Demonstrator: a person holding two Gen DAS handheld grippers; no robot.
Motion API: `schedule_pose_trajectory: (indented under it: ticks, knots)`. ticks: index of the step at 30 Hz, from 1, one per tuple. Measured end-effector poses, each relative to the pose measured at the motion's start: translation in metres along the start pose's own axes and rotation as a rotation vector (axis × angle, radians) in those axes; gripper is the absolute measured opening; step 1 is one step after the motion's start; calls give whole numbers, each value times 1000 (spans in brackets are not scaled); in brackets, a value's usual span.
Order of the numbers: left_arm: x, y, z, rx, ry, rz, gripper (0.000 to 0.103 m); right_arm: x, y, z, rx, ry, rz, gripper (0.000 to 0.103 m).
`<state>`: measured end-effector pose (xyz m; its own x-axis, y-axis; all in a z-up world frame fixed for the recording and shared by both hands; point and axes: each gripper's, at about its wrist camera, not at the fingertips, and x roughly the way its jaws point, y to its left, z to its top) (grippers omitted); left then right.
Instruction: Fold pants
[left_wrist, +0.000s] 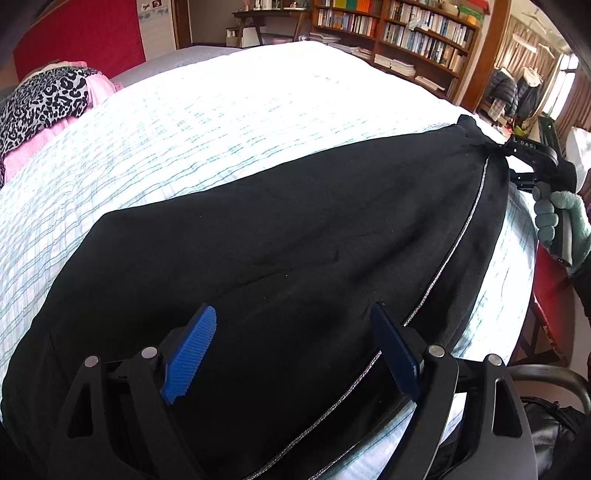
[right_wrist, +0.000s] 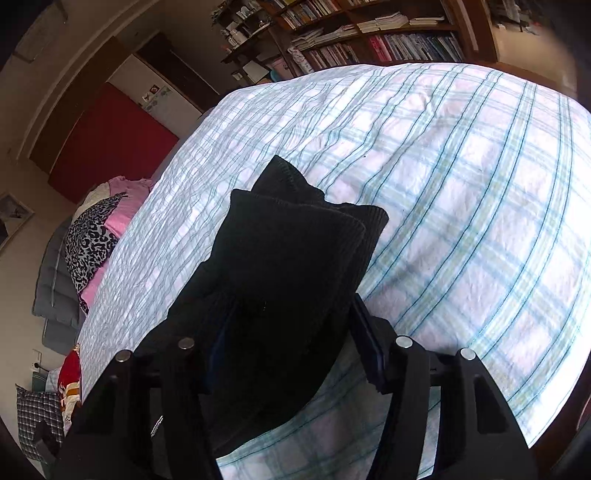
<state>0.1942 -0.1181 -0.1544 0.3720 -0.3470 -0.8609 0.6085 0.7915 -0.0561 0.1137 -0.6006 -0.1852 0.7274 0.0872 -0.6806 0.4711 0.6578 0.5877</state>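
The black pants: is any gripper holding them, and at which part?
The right gripper holds the pants at their ribbed cuff end; the left gripper is open.

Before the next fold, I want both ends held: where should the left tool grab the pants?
Grip the pants at the near edge, coming from the bed's near side. They lie flat; the left tool hovers open there, and the right tool holds the cuffs.

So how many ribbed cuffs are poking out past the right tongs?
2: the nearer black ribbed cuff lies on top; the farther black ribbed cuff peeks out behind it. More fabric may be hidden underneath.
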Motion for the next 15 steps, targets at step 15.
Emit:
schedule_pose_trajectory:
  ticks: [15]
  knots:
    - [-13, 30, -5, -87, -33, 13, 85, -63, 147, -19, -461, -234, -131, 26]
